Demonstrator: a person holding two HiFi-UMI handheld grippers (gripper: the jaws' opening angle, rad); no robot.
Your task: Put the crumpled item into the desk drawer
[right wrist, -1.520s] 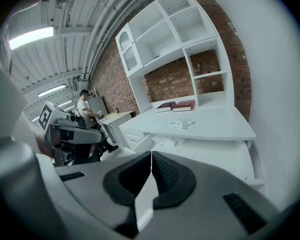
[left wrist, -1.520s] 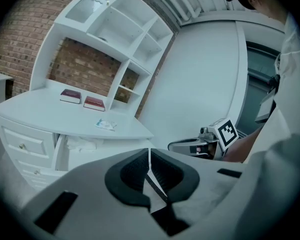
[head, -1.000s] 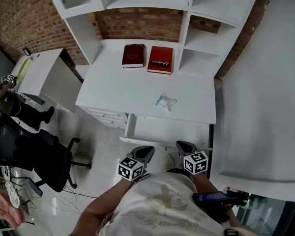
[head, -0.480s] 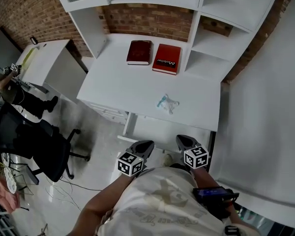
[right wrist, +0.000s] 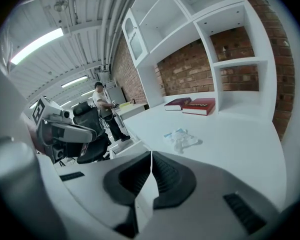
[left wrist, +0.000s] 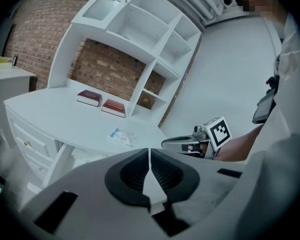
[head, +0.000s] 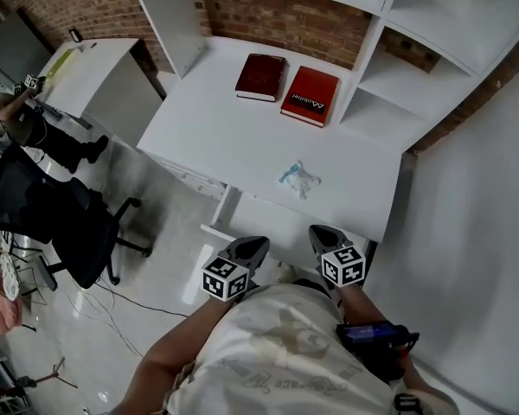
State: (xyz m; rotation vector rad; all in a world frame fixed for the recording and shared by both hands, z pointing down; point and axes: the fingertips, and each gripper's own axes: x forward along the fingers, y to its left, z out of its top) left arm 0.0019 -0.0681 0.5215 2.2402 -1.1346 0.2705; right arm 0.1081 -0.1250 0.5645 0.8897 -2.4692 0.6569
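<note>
Crumpled item (head: 299, 176) lay loose on the white desk (head: 233, 128), near its front edge, right of centre, touching nothing else. Shelf unit (head: 180, 24) stood on the desk against a brick wall (head: 285, 20). Second white desk (head: 95, 67) at far left, a person (head: 17, 119) beside it. Black office chair (head: 69, 232) on the floor, left of the main desk. Drawer fronts (head: 190, 175) under the desk's left end. Dark red book (head: 260, 77) and red book (head: 310, 97) lay flat side by side at the back, well apart from the item. Left claw (head: 246, 251) and right claw (head: 323, 234) were both closed tight, empty, side by side short of the desk's front edge, which sat between them and the item.
</note>
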